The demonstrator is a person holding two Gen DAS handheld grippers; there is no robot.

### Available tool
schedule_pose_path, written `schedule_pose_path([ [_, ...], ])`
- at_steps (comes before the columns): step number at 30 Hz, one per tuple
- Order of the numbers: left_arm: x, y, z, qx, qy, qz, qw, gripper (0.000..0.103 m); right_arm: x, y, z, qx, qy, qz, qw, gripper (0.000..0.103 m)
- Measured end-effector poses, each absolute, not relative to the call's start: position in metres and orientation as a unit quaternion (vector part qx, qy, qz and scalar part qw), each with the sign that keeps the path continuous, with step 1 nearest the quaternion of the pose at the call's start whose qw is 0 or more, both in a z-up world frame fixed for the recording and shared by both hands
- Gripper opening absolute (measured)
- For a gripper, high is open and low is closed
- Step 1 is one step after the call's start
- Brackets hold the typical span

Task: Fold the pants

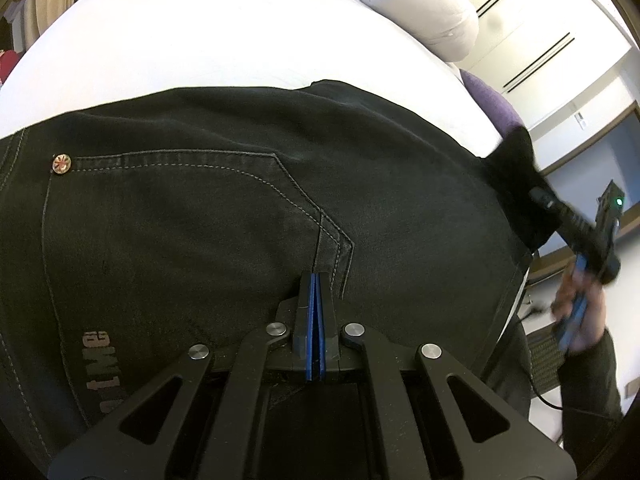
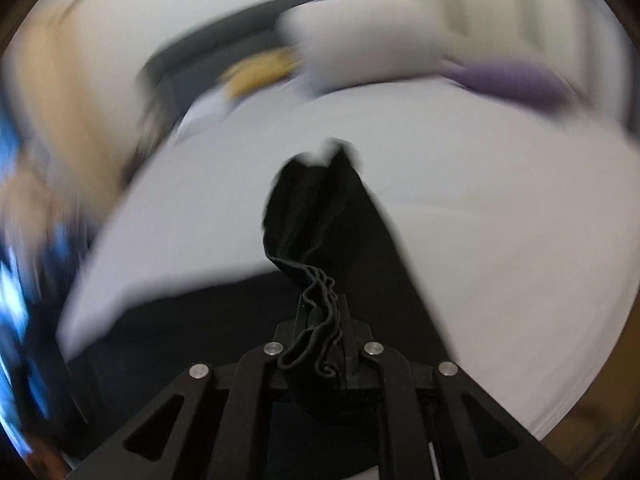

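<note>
1. One pair of black pants (image 1: 240, 208) – a single garment, spread on the bed.
2. One white bed surface (image 1: 200, 40).
3. Two grippers: the left gripper (image 1: 316, 280) and the right gripper (image 2: 320, 312).
4. One copper-coloured rivet (image 1: 62, 164) on the pants.
5. One stitched pocket (image 1: 180, 200) on the pants.
6. One printed logo (image 1: 100, 364), partly cut off by the view's edge.
7. One white pillow (image 1: 424, 4) – at the bed's far end.
8. One purple cushion (image 1: 492, 104).
9. One hand (image 1: 580, 312), blurred.
10. Four silver pivot pins on the left gripper's linkage.

White bed (image 1: 208, 40) — black pants (image 1: 224, 200), pale bedding (image 1: 420, 4) on it.
</note>
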State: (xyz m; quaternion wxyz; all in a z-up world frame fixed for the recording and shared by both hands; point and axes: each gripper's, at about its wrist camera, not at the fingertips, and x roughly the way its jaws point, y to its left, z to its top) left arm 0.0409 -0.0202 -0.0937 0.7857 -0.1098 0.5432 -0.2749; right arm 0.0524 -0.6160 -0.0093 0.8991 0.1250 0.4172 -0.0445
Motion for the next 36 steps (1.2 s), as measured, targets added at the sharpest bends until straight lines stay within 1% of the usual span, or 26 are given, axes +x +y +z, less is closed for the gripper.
schedule_pose_path([
  [3, 0.039, -0.02, -0.087, -0.114, 0.542, -0.275, 0.786, 0.001, 0.061, -0.55, -0.042, -0.006, 0.472, -0.032, 0.881, 0.011],
  [4, 0.039, -0.019, -0.085, -0.123, 0.543, -0.279, 0.783, 0.001, 0.062, -0.537, -0.053, -0.04, 0.479, -0.043, 0.876, 0.011],
  [6, 0.039, -0.017, -0.081, -0.148, 0.548, -0.288, 0.771, 0.001, 0.061, -0.533, -0.057, -0.055, 0.471, -0.054, 0.879, 0.011],
  [8, 0.04, -0.018, -0.078, -0.166, 0.551, -0.295, 0.763, 0.006, 0.061, -0.537, -0.052, -0.04, 0.469, -0.058, 0.88, 0.011],
  [9, 0.04, -0.018, -0.077, -0.173, 0.552, -0.299, 0.759, 0.014, 0.061, -0.537, -0.048, -0.041, 0.466, -0.06, 0.882, 0.011],
  [10, 0.042, -0.019, -0.076, -0.185, 0.553, -0.304, 0.754, 0.029, 0.058, -0.533, -0.044, -0.047, 0.46, -0.06, 0.884, 0.011],
  [11, 0.043, -0.019, -0.075, -0.199, 0.553, -0.308, 0.748, 0.043, 0.056, -0.53, -0.037, -0.053, 0.452, -0.059, 0.889, 0.011],
  [12, 0.045, -0.019, -0.073, -0.214, 0.55, -0.312, 0.744, 0.075, 0.054, -0.525, -0.029, -0.057, 0.444, -0.056, 0.893, 0.011],
  [13, 0.046, -0.018, -0.071, -0.225, 0.545, -0.315, 0.743, 0.09, 0.051, -0.518, -0.022, -0.057, 0.437, -0.05, 0.896, 0.011],
  [16, 0.053, -0.017, -0.066, -0.254, 0.543, -0.32, 0.734, 0.091, 0.042, -0.491, 0.0, -0.06, 0.416, -0.025, 0.907, 0.011],
  [20, 0.062, -0.014, -0.066, -0.292, 0.55, -0.322, 0.713, 0.091, 0.03, -0.449, 0.012, -0.061, 0.401, 0.016, 0.914, 0.011],
  [29, 0.077, 0.007, -0.072, -0.376, 0.559, -0.32, 0.666, 0.091, 0.012, -0.384, 0.012, -0.101, 0.388, 0.069, 0.913, 0.011],
  [32, 0.081, 0.01, -0.075, -0.386, 0.568, -0.313, 0.656, 0.091, 0.004, -0.369, 0.01, -0.122, 0.381, 0.08, 0.913, 0.011],
  [35, 0.085, 0.002, -0.075, -0.372, 0.582, -0.313, 0.652, 0.091, 0.002, -0.36, 0.009, -0.14, 0.376, 0.086, 0.912, 0.011],
  [36, 0.087, -0.001, -0.075, -0.367, 0.587, -0.312, 0.65, 0.089, 0.001, -0.357, 0.009, -0.145, 0.374, 0.087, 0.912, 0.011],
])
